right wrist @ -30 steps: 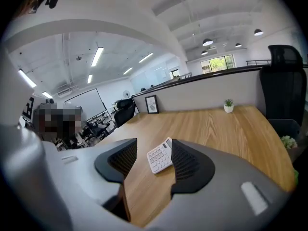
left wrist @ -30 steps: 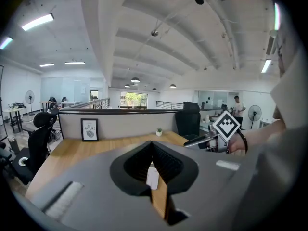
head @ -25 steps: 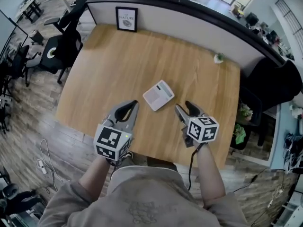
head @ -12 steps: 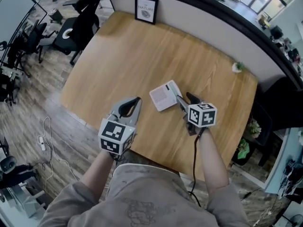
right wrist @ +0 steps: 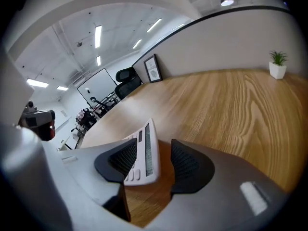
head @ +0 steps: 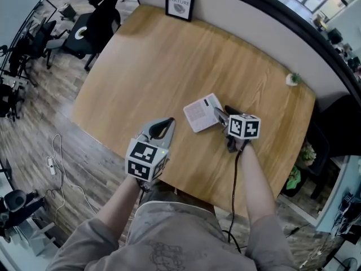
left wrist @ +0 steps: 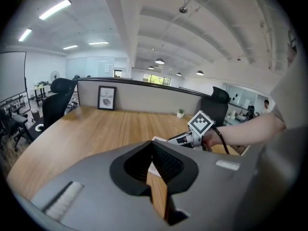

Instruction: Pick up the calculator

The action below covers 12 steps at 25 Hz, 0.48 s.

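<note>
Both jaws of the right gripper stand apart around one end of the calculator, which lies on the desk a little right of its middle, well in from every edge. The case sits close against one pad, with bare wood showing between it and the other pad, so the grasp is straddled but not yet closed. To do it well, the person would likely centre the case between the pads, reach in a little deeper, close evenly so the thin body neither twists nor skids, then lift straight up. The left gripper hangs above the desk toward its near edge, jaws together on nothing.
</note>
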Each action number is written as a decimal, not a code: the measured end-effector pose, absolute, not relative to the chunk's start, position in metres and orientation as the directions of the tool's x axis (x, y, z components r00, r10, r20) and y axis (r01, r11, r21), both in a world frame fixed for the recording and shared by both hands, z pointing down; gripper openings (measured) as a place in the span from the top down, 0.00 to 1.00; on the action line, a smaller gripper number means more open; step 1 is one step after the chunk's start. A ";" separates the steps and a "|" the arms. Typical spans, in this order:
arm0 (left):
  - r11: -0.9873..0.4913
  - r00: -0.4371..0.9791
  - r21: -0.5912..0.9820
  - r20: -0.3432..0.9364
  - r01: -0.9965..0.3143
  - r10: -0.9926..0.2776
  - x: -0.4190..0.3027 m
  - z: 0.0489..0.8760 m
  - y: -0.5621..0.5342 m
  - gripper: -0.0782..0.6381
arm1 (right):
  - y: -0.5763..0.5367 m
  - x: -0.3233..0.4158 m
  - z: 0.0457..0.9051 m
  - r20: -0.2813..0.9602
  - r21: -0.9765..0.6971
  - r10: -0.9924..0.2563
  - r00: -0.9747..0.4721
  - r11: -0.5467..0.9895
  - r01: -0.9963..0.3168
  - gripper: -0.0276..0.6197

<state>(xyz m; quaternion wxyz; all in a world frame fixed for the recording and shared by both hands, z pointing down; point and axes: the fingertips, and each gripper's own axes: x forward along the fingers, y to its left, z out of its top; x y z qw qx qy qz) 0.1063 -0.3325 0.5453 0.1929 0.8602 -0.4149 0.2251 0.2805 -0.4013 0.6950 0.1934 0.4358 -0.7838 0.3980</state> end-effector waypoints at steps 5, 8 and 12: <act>-0.559 0.573 0.213 0.540 -0.802 -0.617 0.099 0.557 -0.342 0.89 | -0.407 0.276 0.715 0.657 -0.512 -0.499 -0.565 0.255 -0.820 0.63; -0.546 0.571 0.233 0.552 -0.805 -0.608 0.089 0.567 -0.343 0.89 | -0.405 0.268 0.721 0.653 -0.541 -0.478 -0.587 0.249 -0.804 0.63; -0.527 0.575 0.271 0.573 -0.805 -0.583 0.077 0.580 -0.339 0.89 | -0.399 0.255 0.721 0.644 -0.571 -0.452 -0.618 0.254 -0.781 0.68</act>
